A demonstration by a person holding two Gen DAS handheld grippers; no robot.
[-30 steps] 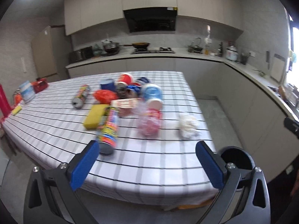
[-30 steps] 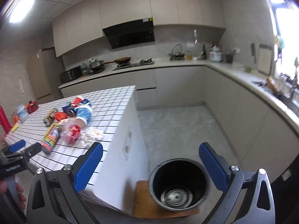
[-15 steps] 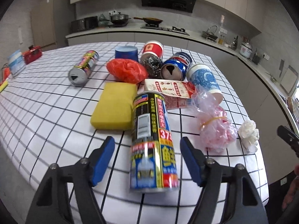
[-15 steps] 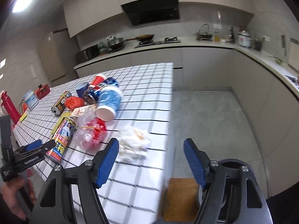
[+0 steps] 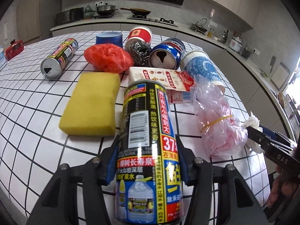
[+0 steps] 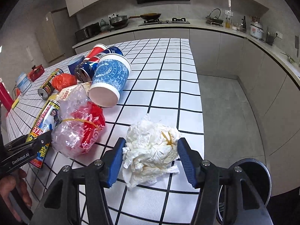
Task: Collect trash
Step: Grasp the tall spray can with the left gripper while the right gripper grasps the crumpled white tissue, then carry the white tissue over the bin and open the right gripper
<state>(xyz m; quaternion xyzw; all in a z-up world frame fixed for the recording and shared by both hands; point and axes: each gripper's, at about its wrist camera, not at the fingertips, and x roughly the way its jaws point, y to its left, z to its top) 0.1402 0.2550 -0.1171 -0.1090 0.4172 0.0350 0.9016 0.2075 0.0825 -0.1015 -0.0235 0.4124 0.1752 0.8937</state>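
Observation:
My left gripper [image 5: 147, 161] is shut on a tall printed drink can [image 5: 148, 150] that lies on the checked tablecloth [image 5: 28, 103]; the blue pads press both its sides. My right gripper [image 6: 150, 161] straddles a crumpled white tissue wad [image 6: 151, 150] near the table's right edge; its pads sit close at each side, with slight gaps showing. The can [image 6: 43, 129] and left gripper show in the right wrist view. A clear plastic bag with red inside [image 6: 80, 129] lies between can and tissue.
Behind lie a yellow sponge [image 5: 91, 103], red plastic bag [image 5: 108, 58], steel scourer [image 5: 138, 52], blue can [image 5: 166, 56], blue patterned paper cup [image 6: 110, 78], red cup [image 5: 138, 35], second printed can [image 5: 60, 58] and a flat carton [image 5: 161, 78]. A black bin [image 6: 249, 183] stands on the floor right of the table.
Both grippers moved in low over the table. The left closed onto the printed can. The right came around the tissue wad and narrowed.

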